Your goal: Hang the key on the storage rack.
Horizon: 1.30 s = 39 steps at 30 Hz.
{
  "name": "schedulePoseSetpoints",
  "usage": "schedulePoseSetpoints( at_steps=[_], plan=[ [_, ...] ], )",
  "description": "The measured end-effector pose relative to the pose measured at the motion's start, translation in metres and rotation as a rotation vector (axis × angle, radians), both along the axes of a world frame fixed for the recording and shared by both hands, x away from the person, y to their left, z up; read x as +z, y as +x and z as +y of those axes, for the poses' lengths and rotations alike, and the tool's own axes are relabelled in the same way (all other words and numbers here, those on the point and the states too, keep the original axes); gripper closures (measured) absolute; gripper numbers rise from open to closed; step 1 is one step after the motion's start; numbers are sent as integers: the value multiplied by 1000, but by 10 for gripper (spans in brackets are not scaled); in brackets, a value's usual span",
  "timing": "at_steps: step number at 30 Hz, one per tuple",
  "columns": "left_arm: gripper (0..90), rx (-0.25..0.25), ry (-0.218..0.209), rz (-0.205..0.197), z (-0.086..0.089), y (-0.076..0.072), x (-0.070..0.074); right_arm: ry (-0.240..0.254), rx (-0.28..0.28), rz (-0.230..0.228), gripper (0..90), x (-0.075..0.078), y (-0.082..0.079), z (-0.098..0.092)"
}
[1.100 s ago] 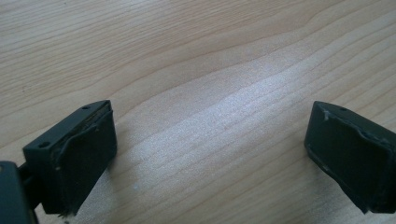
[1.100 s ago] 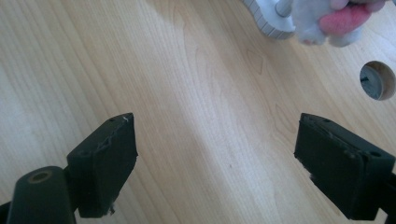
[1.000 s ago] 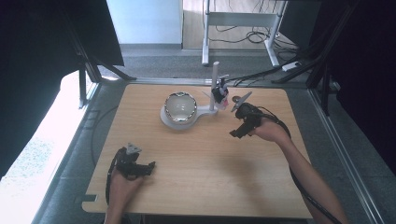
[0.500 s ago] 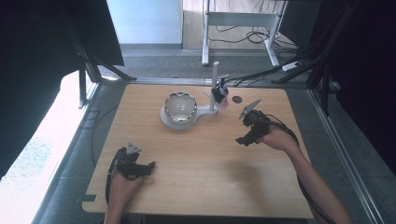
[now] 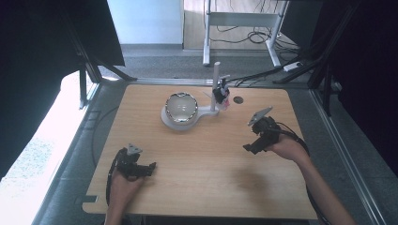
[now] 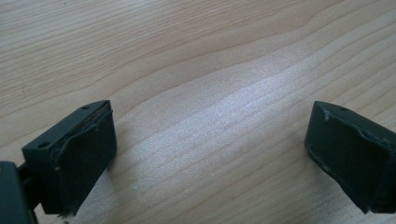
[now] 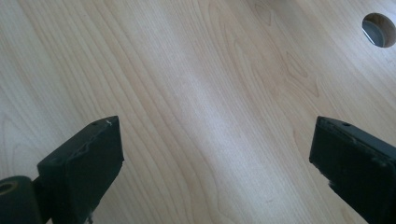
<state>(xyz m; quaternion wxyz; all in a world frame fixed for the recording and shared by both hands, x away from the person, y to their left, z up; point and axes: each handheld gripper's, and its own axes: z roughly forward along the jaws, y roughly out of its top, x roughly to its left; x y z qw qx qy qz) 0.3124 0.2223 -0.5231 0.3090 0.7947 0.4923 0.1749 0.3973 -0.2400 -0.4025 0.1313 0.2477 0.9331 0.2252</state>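
On the wooden table [image 5: 202, 164] a shiny bowl [image 5: 180, 108] is sitting in a white stand [image 5: 199, 112] toward twelve o'clock, with a post and a small dark fixture [image 5: 220, 93] at its three o'clock. The left gripper [image 5: 151, 168] is resting near seven o'clock, jaws spread wide over bare wood. The right gripper [image 5: 247, 148] is hovering around four o'clock of the bowl, well apart from it, jaws likewise released and gripping nothing. A round hole [image 7: 378, 29] is showing in the tabletop beyond the right gripper.
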Motion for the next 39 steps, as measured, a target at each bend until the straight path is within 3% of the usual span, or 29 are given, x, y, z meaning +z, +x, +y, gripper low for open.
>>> schedulePoseSetpoints(
  at_steps=[15,28,39],
  plan=[
    [22,2,-3,2,0,0,0,22,-14,-17,26,-4,-32,-21],
    [22,3,-3,1,0,0,0,64,-44,-27,26,-30,-48,-31],
    [23,3,-3,1,0,0,0,141,-65,-30,29,-56,-58,-35]
  ],
)
